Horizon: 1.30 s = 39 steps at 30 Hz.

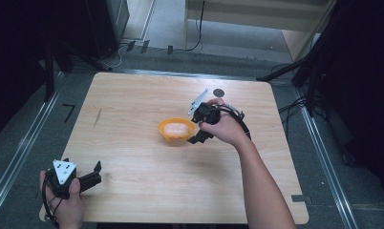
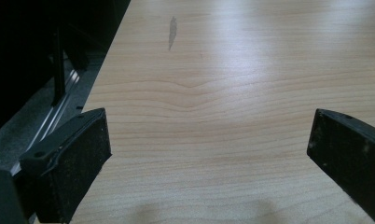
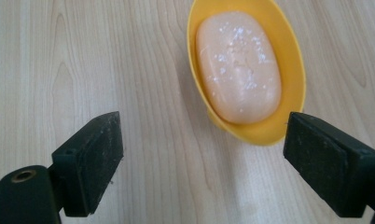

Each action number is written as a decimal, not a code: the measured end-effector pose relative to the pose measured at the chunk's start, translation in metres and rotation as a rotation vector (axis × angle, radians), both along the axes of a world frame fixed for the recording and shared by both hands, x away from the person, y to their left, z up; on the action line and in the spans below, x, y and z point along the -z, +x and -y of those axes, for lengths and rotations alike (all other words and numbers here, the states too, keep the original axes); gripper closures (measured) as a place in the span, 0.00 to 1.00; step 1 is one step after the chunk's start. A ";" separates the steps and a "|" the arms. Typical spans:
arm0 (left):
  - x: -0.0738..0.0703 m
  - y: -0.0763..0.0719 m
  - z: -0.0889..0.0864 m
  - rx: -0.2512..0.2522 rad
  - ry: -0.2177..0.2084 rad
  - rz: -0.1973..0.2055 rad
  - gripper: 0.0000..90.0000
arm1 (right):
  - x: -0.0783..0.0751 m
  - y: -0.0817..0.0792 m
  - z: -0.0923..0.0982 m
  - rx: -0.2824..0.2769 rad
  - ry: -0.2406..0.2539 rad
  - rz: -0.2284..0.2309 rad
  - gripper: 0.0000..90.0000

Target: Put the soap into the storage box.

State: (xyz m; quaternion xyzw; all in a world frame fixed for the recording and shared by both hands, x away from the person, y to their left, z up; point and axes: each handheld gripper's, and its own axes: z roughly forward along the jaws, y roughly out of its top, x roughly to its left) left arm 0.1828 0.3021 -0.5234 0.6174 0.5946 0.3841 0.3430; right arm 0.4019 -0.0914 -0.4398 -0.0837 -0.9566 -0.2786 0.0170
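A yellow oval dish (image 1: 164, 131) (image 3: 288, 70) sits near the middle of the wooden table (image 1: 133, 109), with a pale peach bar of soap (image 1: 176, 128) (image 3: 239, 65) lying in it. My right gripper (image 1: 196, 138) (image 3: 202, 154) hovers just right of the dish, open, with bare wood between its jaws; the dish's near end sits beside the right jaw. My left gripper (image 1: 95, 172) (image 2: 209, 154) rests at the table's front left corner, open over bare wood.
A small dark round mark (image 1: 218, 92) lies on the table behind the right hand. A grey streak (image 1: 98, 117) (image 2: 171, 32) marks the wood at the left. Metal rails and dark stands flank the table on both sides.
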 end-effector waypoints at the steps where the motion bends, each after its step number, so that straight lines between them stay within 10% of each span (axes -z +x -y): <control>1: 0.000 0.000 0.000 0.000 0.000 -0.001 0.00 | 0.003 -0.003 0.004 0.010 0.000 -0.002 0.12; 39: 0.000 0.000 0.000 0.005 0.005 0.000 0.00 | 0.041 -0.074 0.083 0.292 0.067 0.032 0.00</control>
